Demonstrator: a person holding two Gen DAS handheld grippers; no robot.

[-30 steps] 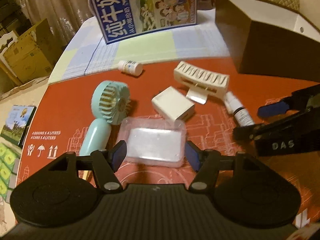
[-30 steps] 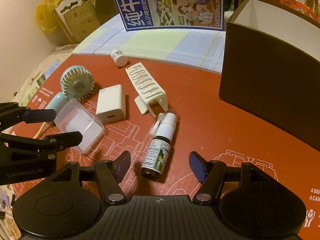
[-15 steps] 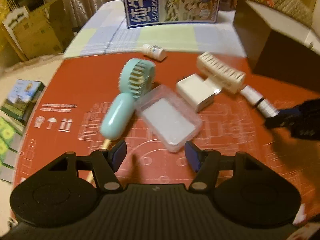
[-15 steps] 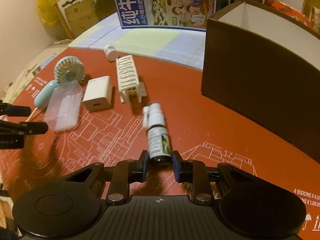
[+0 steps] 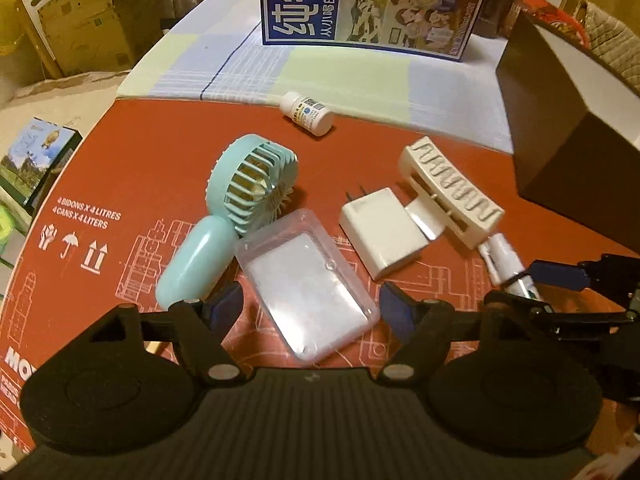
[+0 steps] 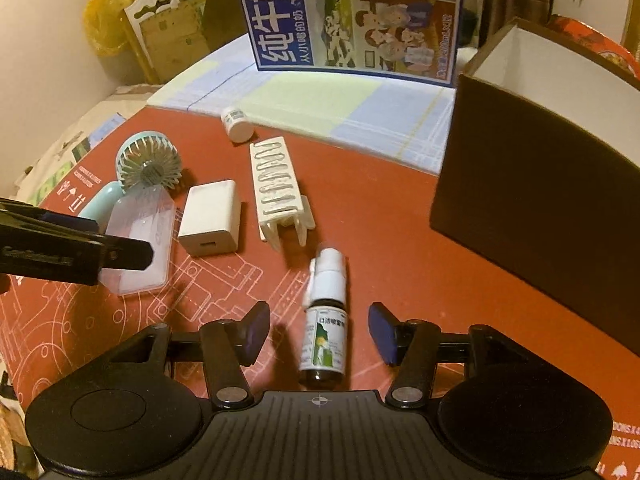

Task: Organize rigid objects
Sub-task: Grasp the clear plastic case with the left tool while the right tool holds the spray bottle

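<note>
The spray bottle (image 6: 323, 340) lies on the red surface (image 6: 400, 240) between the spread right tool (image 6: 318, 332), cap toward twelve o'clock. It looks light, rigid and prone to rolling, so a pinch across its labelled body seems best. The left tool (image 5: 312, 308) stands spread around the clear plastic case (image 5: 306, 284).

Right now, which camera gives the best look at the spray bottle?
The right wrist view: the spray bottle lies whole between the open right gripper fingers, label readable. In the left wrist view only its white nozzle end shows, the rest hidden behind the right gripper.
</note>
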